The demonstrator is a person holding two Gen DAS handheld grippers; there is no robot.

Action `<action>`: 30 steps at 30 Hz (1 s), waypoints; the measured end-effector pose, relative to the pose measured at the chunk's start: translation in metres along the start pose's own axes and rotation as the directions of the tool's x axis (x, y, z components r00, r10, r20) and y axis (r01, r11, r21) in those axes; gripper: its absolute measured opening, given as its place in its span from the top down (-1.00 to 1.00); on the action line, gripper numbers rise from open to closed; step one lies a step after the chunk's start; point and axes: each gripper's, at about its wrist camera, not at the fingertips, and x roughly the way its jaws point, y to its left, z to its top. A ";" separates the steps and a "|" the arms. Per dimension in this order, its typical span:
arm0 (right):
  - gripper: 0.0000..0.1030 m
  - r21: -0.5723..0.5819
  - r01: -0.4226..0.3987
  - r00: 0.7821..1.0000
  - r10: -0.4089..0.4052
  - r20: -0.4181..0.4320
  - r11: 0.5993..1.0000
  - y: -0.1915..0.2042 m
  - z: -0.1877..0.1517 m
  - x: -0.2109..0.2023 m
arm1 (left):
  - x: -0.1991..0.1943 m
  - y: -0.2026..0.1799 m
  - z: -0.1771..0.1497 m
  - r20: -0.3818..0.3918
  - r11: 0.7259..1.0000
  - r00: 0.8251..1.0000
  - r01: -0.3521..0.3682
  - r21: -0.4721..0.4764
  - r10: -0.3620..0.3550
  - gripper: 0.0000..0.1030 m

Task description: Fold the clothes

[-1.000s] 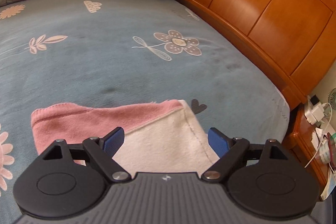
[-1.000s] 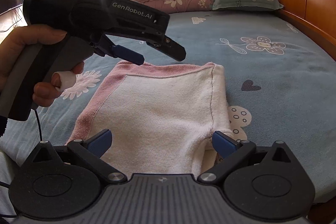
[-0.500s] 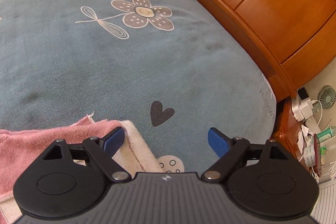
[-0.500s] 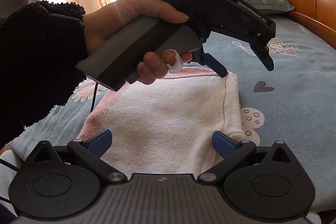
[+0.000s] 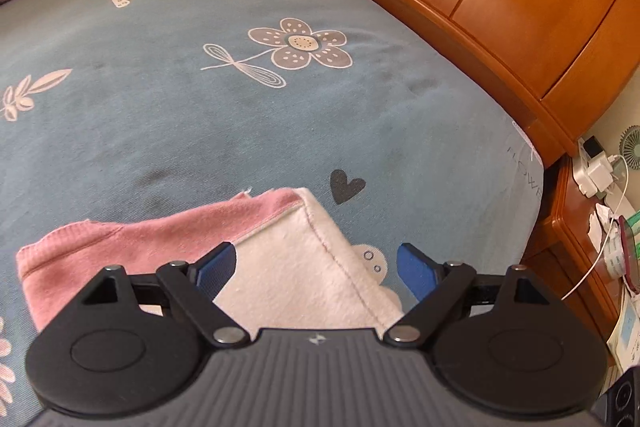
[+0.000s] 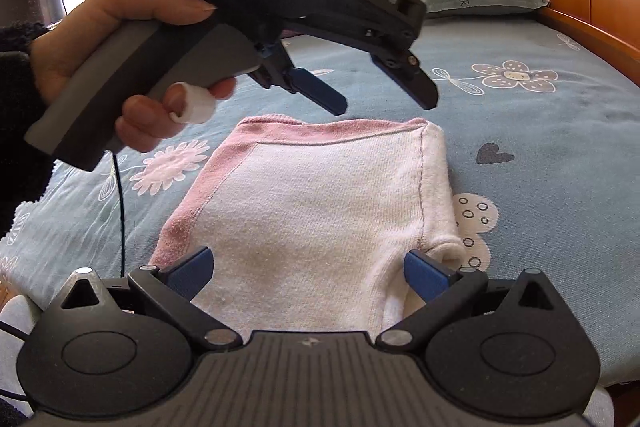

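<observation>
Pink-edged white garment point(image 6: 320, 211) is being left flat on the blue bedsheet point(image 5: 200, 115), with both the left gripper point(image 6: 384, 103) and right gripper point(image 6: 306, 273) spread, empty; a careless pinch risks undoing the fold.

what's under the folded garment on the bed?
The pink-and-white folded garment lies flat on the blue floral bedsheet. Its right edge overlaps a white dotted print. Whatever lies under its middle is covered and cannot be seen.
</observation>
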 end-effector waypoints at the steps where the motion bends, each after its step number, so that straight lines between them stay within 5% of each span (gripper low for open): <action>1: -1.00 0.000 0.001 1.000 -0.001 0.000 1.000 0.002 0.000 -0.001 | -0.007 0.002 -0.006 0.002 1.000 1.000 -0.014 0.002 0.014 -0.70; 6: -1.00 -0.016 0.003 1.000 -0.003 0.008 1.000 0.010 -0.001 -0.010 | -0.035 0.010 -0.050 0.026 0.999 0.998 -0.050 -0.010 0.051 -0.70; 13: -1.00 -0.038 -0.001 1.000 0.001 0.004 0.999 0.019 -0.009 -0.021 | -0.036 0.029 -0.102 0.062 0.996 0.998 0.003 -0.090 0.002 -0.70; 30: -1.00 -0.030 -0.007 1.000 0.007 -0.001 1.000 0.021 -0.031 -0.047 | -0.075 0.019 -0.133 0.109 0.987 0.994 0.025 -0.158 -0.008 -0.75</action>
